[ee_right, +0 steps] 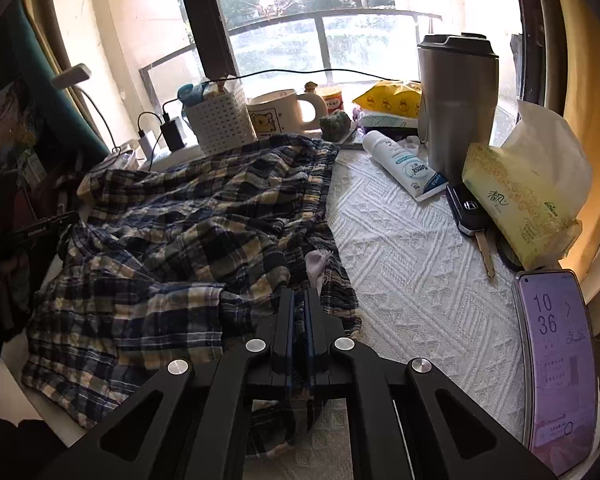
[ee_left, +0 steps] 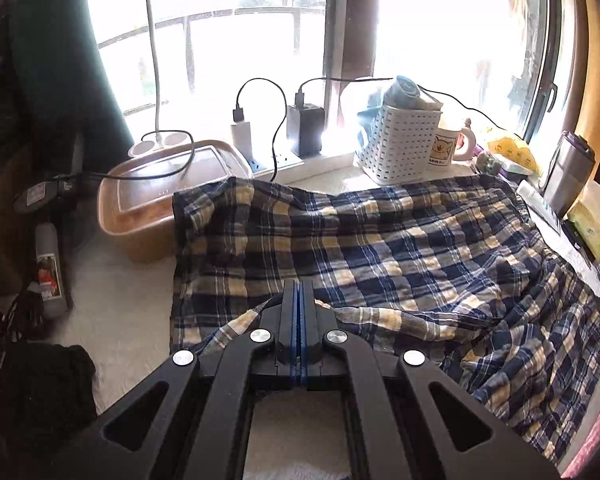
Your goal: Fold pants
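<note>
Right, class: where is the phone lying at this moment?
In the right wrist view the phone lies screen-up at the far right edge of the white cloth, just below the tissue pack and the car key.

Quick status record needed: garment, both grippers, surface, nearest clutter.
garment: navy-and-cream plaid pants, rumpled, not yet folded
left gripper: shut on plaid fabric at near edge
right gripper: shut on plaid fabric
surface: white textured cloth
nearest clutter: lit smartphone, car key, white tube, right of pants
</note>
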`<state>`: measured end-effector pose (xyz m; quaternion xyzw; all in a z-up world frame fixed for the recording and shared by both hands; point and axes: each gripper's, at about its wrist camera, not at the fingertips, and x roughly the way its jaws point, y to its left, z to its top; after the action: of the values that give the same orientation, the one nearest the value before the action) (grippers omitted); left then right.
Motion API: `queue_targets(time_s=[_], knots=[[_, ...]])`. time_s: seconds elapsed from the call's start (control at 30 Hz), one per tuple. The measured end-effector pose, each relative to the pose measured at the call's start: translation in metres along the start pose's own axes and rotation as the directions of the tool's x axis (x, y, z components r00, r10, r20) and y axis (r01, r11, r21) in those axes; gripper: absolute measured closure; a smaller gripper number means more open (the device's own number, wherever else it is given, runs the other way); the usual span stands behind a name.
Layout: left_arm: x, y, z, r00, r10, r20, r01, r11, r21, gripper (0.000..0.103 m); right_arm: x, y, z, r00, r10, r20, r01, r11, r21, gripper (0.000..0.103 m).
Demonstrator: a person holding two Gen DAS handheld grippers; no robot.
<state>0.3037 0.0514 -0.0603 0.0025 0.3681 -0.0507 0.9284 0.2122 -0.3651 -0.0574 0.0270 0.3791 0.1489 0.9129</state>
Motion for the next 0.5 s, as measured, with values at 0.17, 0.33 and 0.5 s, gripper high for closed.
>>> queue_targets(time_s=[0.17, 0.33, 0.5], knots=[[0.010, 0.007, 0.009, 1.000, -0.028, -0.014, 0.028, 0.999, -0.030, 0.103, -0.008, -0.005, -0.005, 0.998, -0.059, -0.012, 0.059, 0.998, -0.010, 0.098], [-0.017, 0.008, -0.009, 1.000, -0.015, -0.020, 0.014, 0.999, -0.032, 0.053, -0.010, -0.003, -0.016, 0.997, -0.064, -0.034, 0.062, 0.998, -0.032, 0.098], [-0.046, 0.003, -0.048, 0.997, -0.046, -0.056, 0.044, 0.998, -0.034, 0.024, -0.006, 0.001, -0.017, 0.996, -0.081, -0.033, 0.078, 0.995, -0.065, 0.098]])
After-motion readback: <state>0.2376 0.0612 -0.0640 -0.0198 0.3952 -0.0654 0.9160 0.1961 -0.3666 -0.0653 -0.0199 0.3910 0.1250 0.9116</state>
